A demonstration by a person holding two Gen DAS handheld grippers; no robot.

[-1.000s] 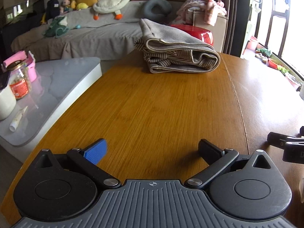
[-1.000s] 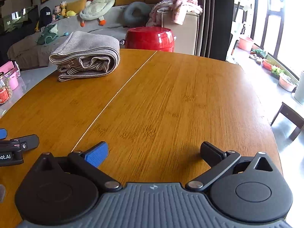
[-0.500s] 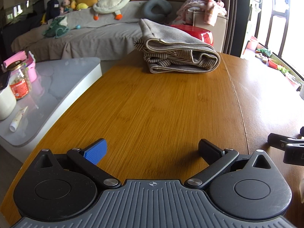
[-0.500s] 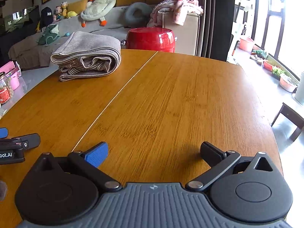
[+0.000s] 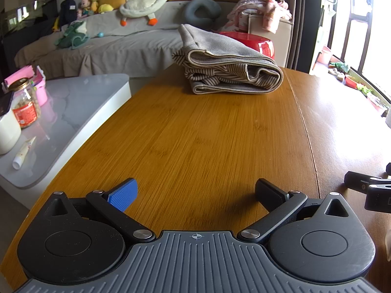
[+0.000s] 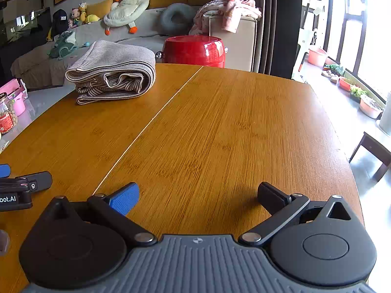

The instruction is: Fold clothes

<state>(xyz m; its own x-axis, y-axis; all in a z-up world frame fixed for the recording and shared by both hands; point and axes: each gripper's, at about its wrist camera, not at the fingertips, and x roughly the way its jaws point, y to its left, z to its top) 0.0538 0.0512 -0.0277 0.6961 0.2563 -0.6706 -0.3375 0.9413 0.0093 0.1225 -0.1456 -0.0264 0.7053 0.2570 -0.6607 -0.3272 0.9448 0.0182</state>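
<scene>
A folded grey striped garment (image 5: pixel 229 70) lies at the far end of the wooden table (image 5: pixel 200 136); the right wrist view shows the same garment (image 6: pixel 112 73) at the far left of the table (image 6: pixel 220 127). My left gripper (image 5: pixel 196 191) hovers open over the near edge, far from the cloth, nothing between its fingers. My right gripper (image 6: pixel 198 195) is likewise open and empty near the front edge. Each gripper's fingertip shows in the other's view, the right one (image 5: pixel 361 185) and the left one (image 6: pixel 29 183).
A low grey side table (image 5: pixel 61 122) to the left carries a jar (image 5: pixel 24 105), a white container and a tube. A red stool (image 6: pixel 194 50) and a sofa (image 5: pixel 110 46) with plush toys stand behind the table. A dark stool (image 6: pixel 374 151) sits at the right.
The right wrist view has shifted slightly, so the garment sits a little further right in it. The left gripper is still; both stay open.
</scene>
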